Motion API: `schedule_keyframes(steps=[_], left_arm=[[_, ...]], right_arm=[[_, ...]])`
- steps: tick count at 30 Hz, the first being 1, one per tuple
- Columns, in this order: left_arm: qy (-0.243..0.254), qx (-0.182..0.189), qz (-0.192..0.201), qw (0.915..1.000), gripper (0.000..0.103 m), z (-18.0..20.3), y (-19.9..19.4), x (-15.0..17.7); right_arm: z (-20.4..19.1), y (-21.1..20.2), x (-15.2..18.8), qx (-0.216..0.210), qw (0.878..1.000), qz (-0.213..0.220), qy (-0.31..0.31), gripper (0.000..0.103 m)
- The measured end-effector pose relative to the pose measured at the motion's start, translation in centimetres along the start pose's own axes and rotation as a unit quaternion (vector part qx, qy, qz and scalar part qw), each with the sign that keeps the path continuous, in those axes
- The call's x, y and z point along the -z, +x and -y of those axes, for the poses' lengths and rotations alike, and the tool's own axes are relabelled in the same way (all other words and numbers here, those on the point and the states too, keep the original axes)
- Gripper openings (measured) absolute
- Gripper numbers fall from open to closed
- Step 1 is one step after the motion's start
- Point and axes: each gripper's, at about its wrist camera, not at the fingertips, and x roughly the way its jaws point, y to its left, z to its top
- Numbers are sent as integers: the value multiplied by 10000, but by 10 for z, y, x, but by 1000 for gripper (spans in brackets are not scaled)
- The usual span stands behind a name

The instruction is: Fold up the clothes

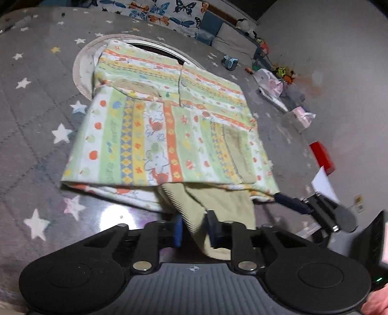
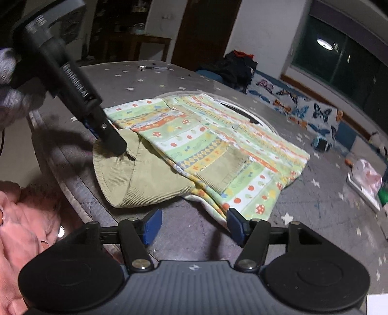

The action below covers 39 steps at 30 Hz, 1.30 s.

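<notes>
A green, orange and yellow patterned garment (image 1: 167, 126) with a khaki corduroy hood (image 1: 218, 218) lies partly folded on the grey star-print mat (image 1: 36, 121). My left gripper (image 1: 195, 230) is shut on the khaki hood at the garment's near edge; it also shows in the right wrist view (image 2: 109, 140), pinching the hood (image 2: 145, 179). My right gripper (image 2: 194, 224) is open and empty, just in front of the garment's near corner (image 2: 242, 193). In the left wrist view the right gripper (image 1: 291, 202) sits by the garment's right corner.
A round white rug (image 1: 82, 70) lies under the garment's far end. Butterfly-print cushions (image 1: 165, 12), toys and bags (image 1: 269, 84), a red box (image 1: 322, 155) and white paper (image 1: 323, 184) sit along the right. Pink fabric (image 2: 21, 232) lies at the left of the right wrist view.
</notes>
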Motion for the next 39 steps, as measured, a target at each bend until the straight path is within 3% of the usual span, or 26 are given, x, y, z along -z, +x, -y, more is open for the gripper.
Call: schedule_keyframes(steps=[3,14,18,21,24,26,33,39], left_arm=[[25,145,133,9998,16,5,-7,-10],[36,508,317,9982,14,14,-16,-53],[197,521,286,9980,14,13,-17,-48],[463,407,370,9974,17,8,-25,-37],[746,248,487,9957,28,2,-35,-23],[1023,-38,702,9923,45,1,-43,-13],[2117,-1275,1352,9595,55,6,-46,16],[3125,-2037,1649,9131,55,10,-28,30]], right_arm=[[1,2,0,-35,10000,85,-4,67],[-7,24,-16,-140,9982,567,-136,63],[-12,35,-26,-222,9968,742,-176,43],[-3,37,-35,-449,9962,740,138,22],[9,37,-43,-635,9943,702,498,16],[18,36,-47,-721,9925,692,707,15],[36,35,-61,-757,9885,754,1072,13],[39,33,-69,-708,9887,792,1062,12]])
